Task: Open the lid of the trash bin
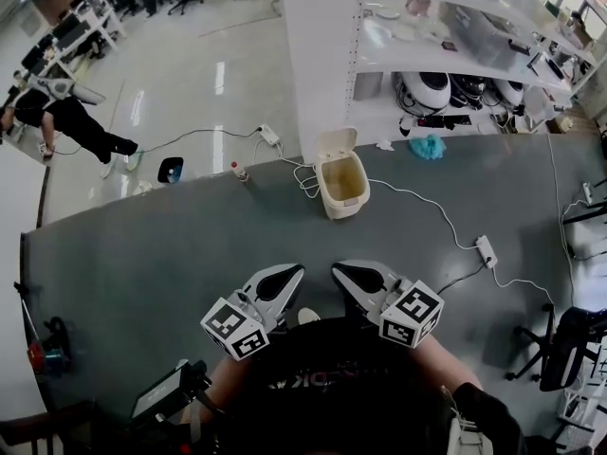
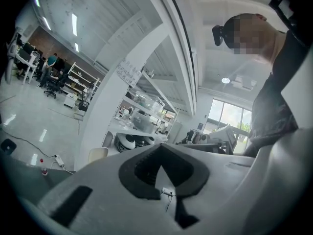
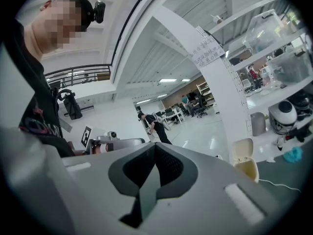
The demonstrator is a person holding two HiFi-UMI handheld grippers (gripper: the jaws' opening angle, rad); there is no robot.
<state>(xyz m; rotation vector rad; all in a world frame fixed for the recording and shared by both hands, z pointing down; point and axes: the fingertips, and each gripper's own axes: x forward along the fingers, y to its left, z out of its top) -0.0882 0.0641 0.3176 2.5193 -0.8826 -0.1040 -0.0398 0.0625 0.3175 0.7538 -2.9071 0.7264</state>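
We judge the task done, or nearly so. The trash bin stands mid-tabletop at twelve o'clock from us, well apart from both tools. Its lid is tipped up and back, upright behind the mouth, and the pale inside is open to view. As far as we can see, nothing is left but perhaps to confirm that the lid holds.

The left tool and the right tool are held close to our body at six o'clock. Each has its jaws brought together at the tips with nothing between them.

The room is a big workshop with a glossy pale floor running off toward ten and eleven o'clock, where a person bends over. The wide grey tabletop is mostly bare. A white pillar rises at twelve o'clock, and cluttered white shelving fills one to two o'clock. A white cable trails from beside the bin to a power strip at three o'clock. A small blue fluffy thing lies at one o'clock.
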